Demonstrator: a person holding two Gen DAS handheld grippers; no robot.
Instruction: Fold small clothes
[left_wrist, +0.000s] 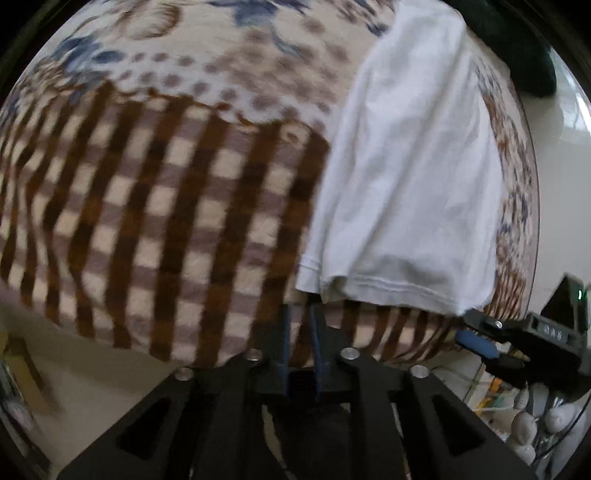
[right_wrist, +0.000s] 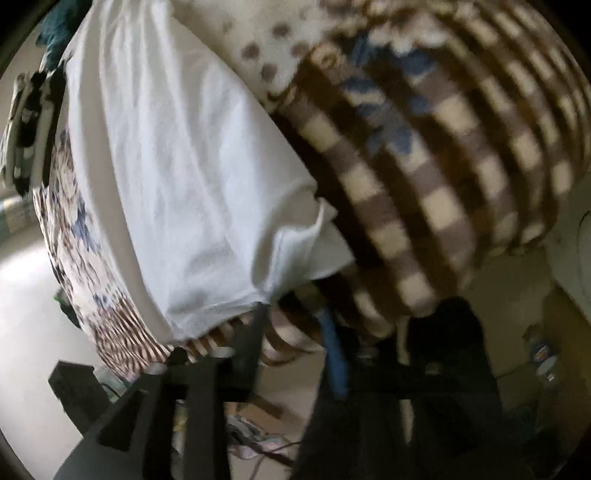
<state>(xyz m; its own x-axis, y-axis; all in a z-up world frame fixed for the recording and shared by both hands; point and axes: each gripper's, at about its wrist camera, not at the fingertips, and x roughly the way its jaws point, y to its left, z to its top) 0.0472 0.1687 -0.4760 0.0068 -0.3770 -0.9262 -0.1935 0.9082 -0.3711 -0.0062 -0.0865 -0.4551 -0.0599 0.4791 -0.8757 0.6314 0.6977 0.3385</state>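
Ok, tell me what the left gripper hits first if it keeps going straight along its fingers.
Most likely the near hem of the white garment, just ahead of the left gripper, or the checked blanket beneath it; depth is unclear.

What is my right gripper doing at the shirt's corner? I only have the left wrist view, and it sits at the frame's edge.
Observer: The right gripper has its jaws apart. The white shirt has its hem corner at one fingertip and is not pinched.
Operator: Anything beside the shirt that I can't see?
Observer: Yes, a black-and-white patterned cloth sits at the edge of the blanket, next to the shirt.
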